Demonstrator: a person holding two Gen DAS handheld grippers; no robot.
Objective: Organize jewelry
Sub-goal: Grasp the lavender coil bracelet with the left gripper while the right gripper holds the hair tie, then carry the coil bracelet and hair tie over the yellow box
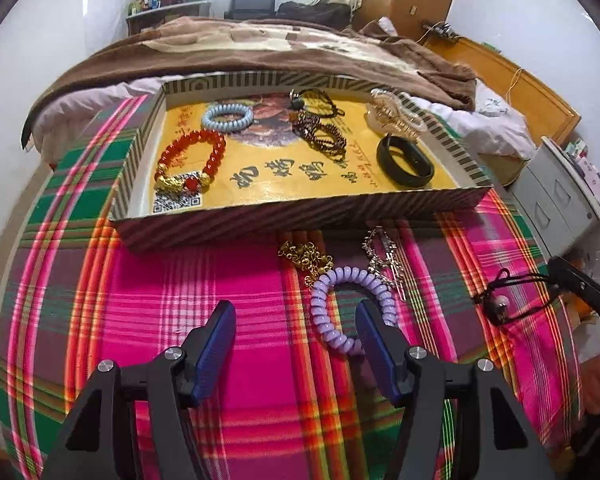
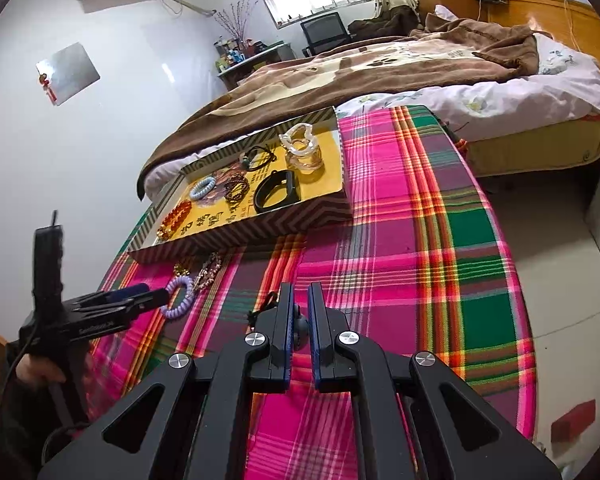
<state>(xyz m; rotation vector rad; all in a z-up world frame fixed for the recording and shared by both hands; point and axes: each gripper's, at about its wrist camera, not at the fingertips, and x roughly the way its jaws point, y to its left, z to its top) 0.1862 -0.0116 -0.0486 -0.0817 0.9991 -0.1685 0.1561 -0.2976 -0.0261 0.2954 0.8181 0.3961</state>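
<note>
A shallow striped box (image 1: 300,216) (image 2: 260,226) on the plaid cloth holds a red bead bracelet (image 1: 192,160), a pale blue coil band (image 1: 228,117), dark bead bracelets (image 1: 324,136), a black bangle (image 1: 404,162) and a clear heart holder (image 2: 302,152). In front of it lie a gold chain (image 1: 306,258), a silver chain (image 1: 380,252) and a lilac coil band (image 1: 350,308) (image 2: 179,298). My left gripper (image 1: 296,320) (image 2: 156,296) is open, its right finger at the lilac band. My right gripper (image 2: 299,308) (image 1: 556,276) is shut on a black cord pendant (image 1: 500,304) (image 2: 300,322), held above the cloth.
The round table with the pink and green plaid cloth (image 2: 420,260) stands against a bed with a brown blanket (image 1: 260,48). A grey cabinet (image 1: 560,200) stands to the right of the table. A desk and chair (image 2: 324,32) are at the far wall.
</note>
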